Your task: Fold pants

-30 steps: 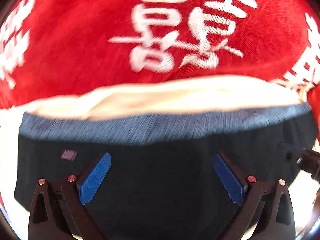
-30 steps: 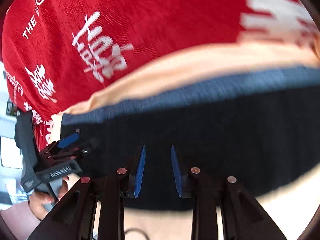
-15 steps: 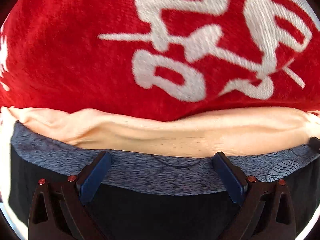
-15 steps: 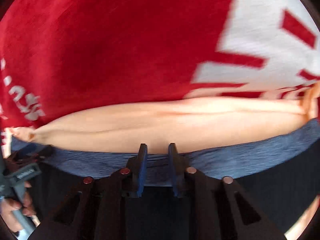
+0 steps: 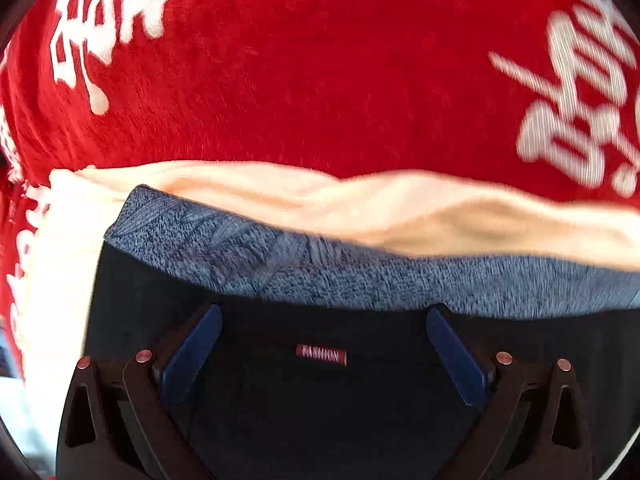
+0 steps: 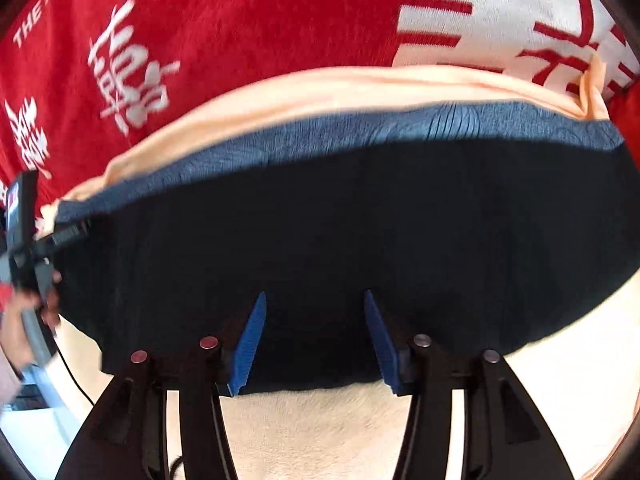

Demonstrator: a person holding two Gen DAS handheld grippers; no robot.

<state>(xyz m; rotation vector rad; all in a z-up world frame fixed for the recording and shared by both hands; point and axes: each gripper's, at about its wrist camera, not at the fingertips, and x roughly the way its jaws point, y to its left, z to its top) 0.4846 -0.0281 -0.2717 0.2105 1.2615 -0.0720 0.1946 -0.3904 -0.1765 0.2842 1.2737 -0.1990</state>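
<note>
The black pants [image 5: 328,408] [image 6: 340,232] lie folded on a cream cloth, with a blue-grey knit waistband [image 5: 360,276] [image 6: 400,128] along their far edge. A small red "FASHION" label [image 5: 321,355] sits on the black fabric. My left gripper [image 5: 324,320] is open, its blue pads wide apart above the pants around the label. My right gripper [image 6: 314,298] is open over the near part of the pants, holding nothing. The left gripper also shows at the left edge of the right wrist view [image 6: 24,236], by the pants' left end.
A cream cloth [image 6: 340,432] [image 5: 400,208] lies under the pants. A red blanket with white characters [image 5: 300,60] [image 6: 240,20] lies beyond it. A hand [image 6: 16,320] holds the left gripper's handle.
The right gripper has opened and drawn back toward the pants' near edge. The left gripper has pulled back from the waistband and now hovers over the label. Both stay over the pants.
</note>
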